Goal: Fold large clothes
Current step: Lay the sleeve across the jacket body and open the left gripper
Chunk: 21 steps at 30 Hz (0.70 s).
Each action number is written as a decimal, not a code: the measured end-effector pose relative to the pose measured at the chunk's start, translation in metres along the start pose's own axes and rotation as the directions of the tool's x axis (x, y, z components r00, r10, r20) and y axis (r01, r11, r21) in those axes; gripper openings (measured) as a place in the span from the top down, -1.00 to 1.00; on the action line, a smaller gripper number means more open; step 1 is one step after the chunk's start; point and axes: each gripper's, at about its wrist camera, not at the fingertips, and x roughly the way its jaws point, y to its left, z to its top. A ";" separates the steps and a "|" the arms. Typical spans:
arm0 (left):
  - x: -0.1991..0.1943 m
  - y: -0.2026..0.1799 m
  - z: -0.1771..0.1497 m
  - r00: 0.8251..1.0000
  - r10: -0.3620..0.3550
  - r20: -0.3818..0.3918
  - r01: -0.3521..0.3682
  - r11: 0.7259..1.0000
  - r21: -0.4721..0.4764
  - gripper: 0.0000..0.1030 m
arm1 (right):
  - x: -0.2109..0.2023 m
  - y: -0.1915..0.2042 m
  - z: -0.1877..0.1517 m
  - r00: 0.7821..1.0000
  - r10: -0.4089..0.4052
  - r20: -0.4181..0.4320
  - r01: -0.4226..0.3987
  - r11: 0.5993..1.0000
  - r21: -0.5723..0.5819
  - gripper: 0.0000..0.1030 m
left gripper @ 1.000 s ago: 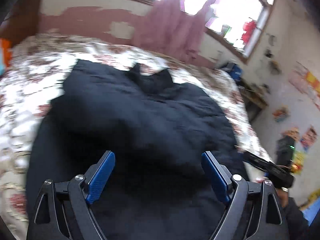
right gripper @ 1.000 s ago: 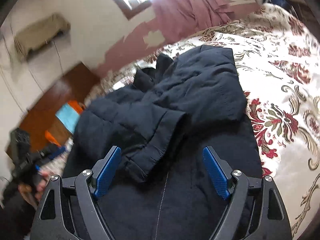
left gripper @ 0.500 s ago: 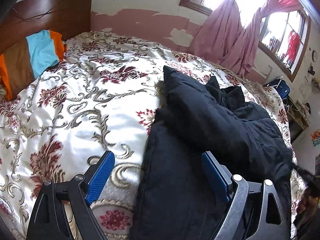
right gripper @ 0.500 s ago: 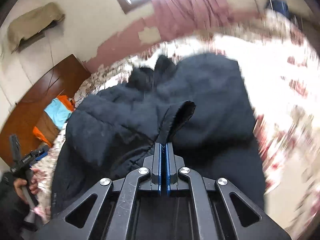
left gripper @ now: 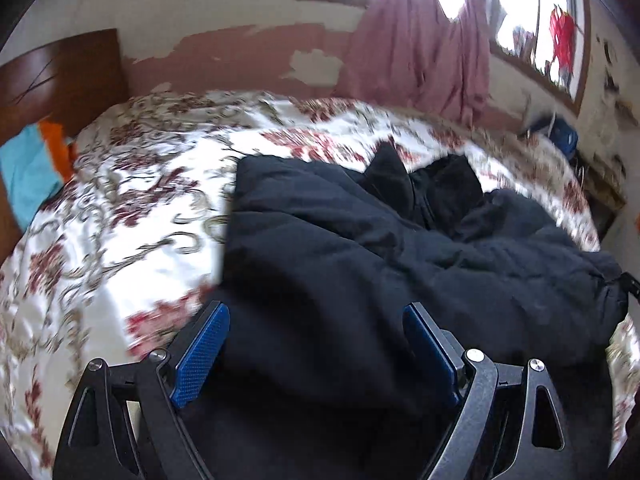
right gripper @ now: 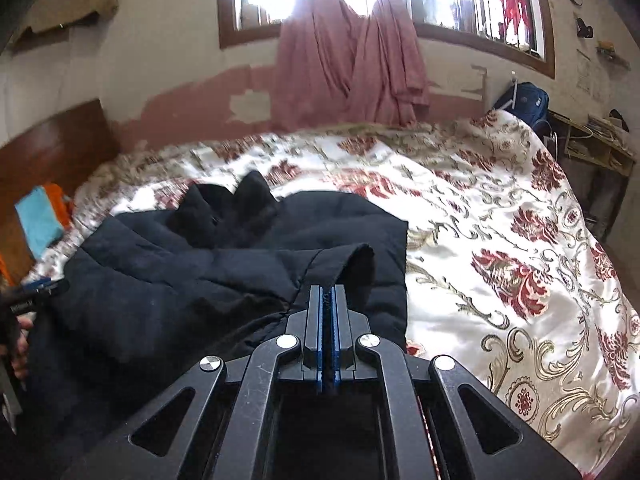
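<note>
Black padded jacket (right gripper: 192,280) lies on the bed (right gripper: 500,240), on the flowered cover, collar toward the curtained window (right gripper: 352,64) and both sleeves already brought in across the chest. Right gripper (right gripper: 327,300) is pressed together on the sleeve cuff (right gripper: 352,256); a second ago its jaws stood wide over that same cuff, so the pinch is new. Cuff edge now stands up from the jacket front, lifted slightly. Left gripper (left gripper: 316,344) is spread and holds nothing, hanging over the lower left part of the jacket (left gripper: 360,272); half a second ago it looked out across bare bedcover, and it has swung back over the cloth. View is blurred. Reading: sleeve tidy-up is under way, probably repositioning the cuff flat before the body fold, left side ready to pin.
</note>
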 end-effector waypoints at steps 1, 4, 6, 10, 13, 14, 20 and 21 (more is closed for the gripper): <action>0.011 -0.007 -0.001 1.000 0.015 -0.020 -0.015 1.000 0.027 -0.70 | 0.009 -0.001 -0.004 1.000 -0.011 -0.012 0.011 1.000 -0.005 0.93; 0.026 -0.021 -0.010 0.996 0.084 -0.031 -0.080 0.990 0.114 -0.74 | 0.023 -0.001 -0.012 0.999 -0.029 -0.038 0.028 1.000 -0.015 0.93; 0.024 -0.026 -0.015 0.995 0.104 -0.007 -0.102 0.982 0.157 -0.75 | 0.024 -0.002 -0.014 0.998 -0.030 -0.049 0.030 1.000 -0.010 0.88; 0.010 -0.026 -0.007 0.997 0.062 0.040 -0.067 0.987 0.144 -0.75 | 0.006 0.019 -0.009 0.991 -0.130 0.024 0.131 0.986 -0.104 0.83; -0.005 -0.032 0.000 0.995 -0.031 0.099 0.019 0.993 0.118 -0.75 | -0.005 0.043 0.000 0.994 -0.083 0.070 0.094 0.981 -0.171 0.20; -0.008 -0.037 0.001 0.993 -0.057 0.103 0.045 0.992 0.121 -0.75 | -0.005 0.052 0.002 0.996 -0.044 0.073 0.057 0.980 -0.189 -0.04; 0.016 -0.073 -0.011 0.998 -0.053 0.033 0.043 0.968 0.249 -0.75 | 0.036 0.079 -0.004 0.997 0.038 -0.065 -0.051 0.973 -0.227 -0.03; 0.020 -0.076 -0.015 0.998 -0.043 0.035 0.032 0.962 0.270 -0.75 | 0.043 0.079 -0.008 0.996 0.037 -0.083 -0.055 0.974 -0.220 -0.03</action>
